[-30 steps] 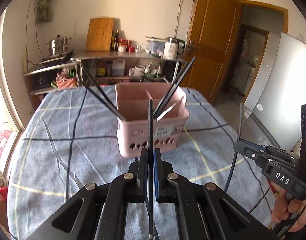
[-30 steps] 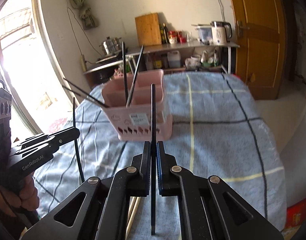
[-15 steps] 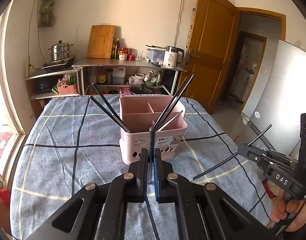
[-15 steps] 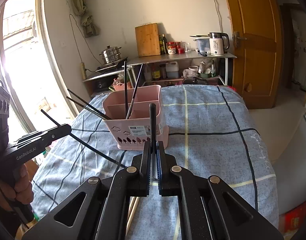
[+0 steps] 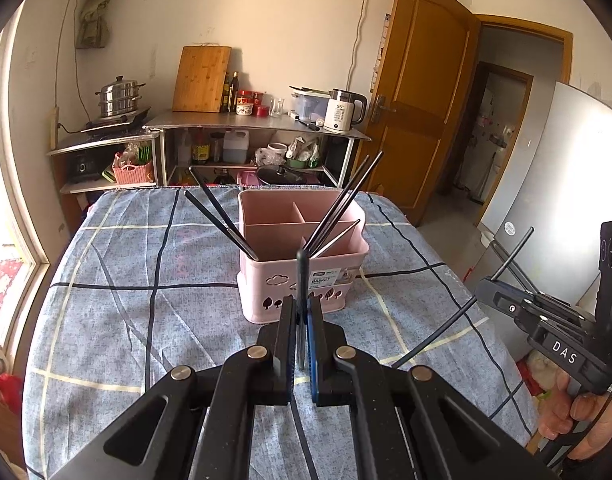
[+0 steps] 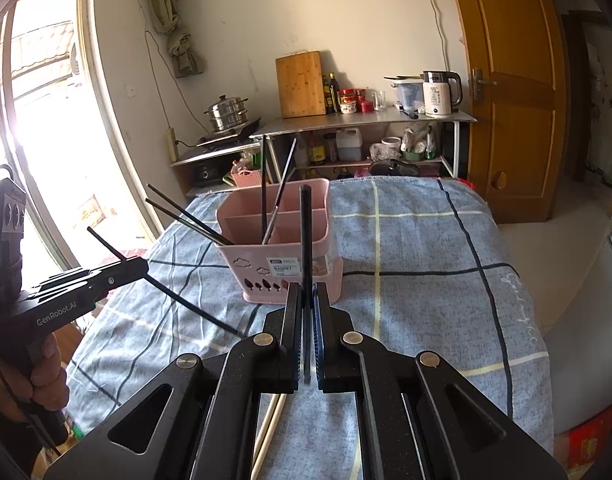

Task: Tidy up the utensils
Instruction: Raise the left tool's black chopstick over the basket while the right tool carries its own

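From the left wrist, the left gripper pinches a black chopstick upright, ready to drop into the pink basket at twelve o'clock. From the right wrist, the right gripper likewise clamps another chopstick, basket at eleven o'clock.

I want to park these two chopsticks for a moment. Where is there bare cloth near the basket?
Bare cloth lies right of the basket, out to the table edge, and left of it toward the window side. It is crowded by chopsticks fanning out of the basket, and in front where both grippers hold theirs.
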`<state>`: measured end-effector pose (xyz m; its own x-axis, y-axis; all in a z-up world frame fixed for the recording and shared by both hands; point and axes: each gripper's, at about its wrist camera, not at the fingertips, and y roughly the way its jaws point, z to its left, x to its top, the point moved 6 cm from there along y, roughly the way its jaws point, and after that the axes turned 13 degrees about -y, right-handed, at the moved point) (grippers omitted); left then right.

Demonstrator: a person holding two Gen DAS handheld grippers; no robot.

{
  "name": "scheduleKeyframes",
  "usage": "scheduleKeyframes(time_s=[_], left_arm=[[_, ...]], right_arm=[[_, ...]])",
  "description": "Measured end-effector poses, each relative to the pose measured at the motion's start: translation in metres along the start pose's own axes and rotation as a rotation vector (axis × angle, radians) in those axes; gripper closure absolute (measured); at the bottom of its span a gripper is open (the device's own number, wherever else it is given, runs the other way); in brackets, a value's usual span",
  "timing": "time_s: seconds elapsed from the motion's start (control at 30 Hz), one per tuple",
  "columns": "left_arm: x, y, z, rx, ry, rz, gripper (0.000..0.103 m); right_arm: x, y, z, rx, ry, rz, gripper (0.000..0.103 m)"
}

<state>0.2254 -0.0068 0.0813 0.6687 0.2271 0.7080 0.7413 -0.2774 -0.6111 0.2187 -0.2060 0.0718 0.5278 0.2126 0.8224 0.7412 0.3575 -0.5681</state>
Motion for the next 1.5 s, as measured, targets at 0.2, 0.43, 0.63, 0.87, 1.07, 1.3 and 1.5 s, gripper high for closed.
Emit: scheduleKeyframes(time_s=[0.2, 0.43, 0.63, 0.87, 1.07, 1.3, 1.5], left_arm=[[0.008, -0.009, -0.002, -0.001, 0.006, -0.005, 0.099], [0.028, -0.02, -0.009, -0.012, 0.022, -0.036, 0.099], [0.053, -0.03, -0.017, -0.023, 0.038, -0.071, 0.099], [0.084, -0.034, -0.025, -0.031, 0.053, -0.103, 0.099], [0.111, -0.031, -0.03, -0.037, 0.055, -0.131, 0.099], [0.134, -0.018, -0.03, -0.03, 0.047, -0.148, 0.099], [0.142, 0.004, -0.022, -0.011, 0.036, -0.155, 0.099]], right_arm=[[0.013, -0.002, 0.006, 0.013, -0.017, -0.023, 0.098], [0.032, -0.004, 0.017, 0.029, -0.044, -0.056, 0.098], [0.052, -0.004, 0.027, 0.037, -0.076, -0.086, 0.098], [0.079, 0.002, 0.031, 0.046, -0.097, -0.123, 0.098], [0.104, 0.007, 0.034, 0.051, -0.106, -0.159, 0.098], [0.127, 0.015, 0.034, 0.048, -0.112, -0.194, 0.098], [0.131, 0.03, 0.031, 0.041, -0.109, -0.197, 0.098]])
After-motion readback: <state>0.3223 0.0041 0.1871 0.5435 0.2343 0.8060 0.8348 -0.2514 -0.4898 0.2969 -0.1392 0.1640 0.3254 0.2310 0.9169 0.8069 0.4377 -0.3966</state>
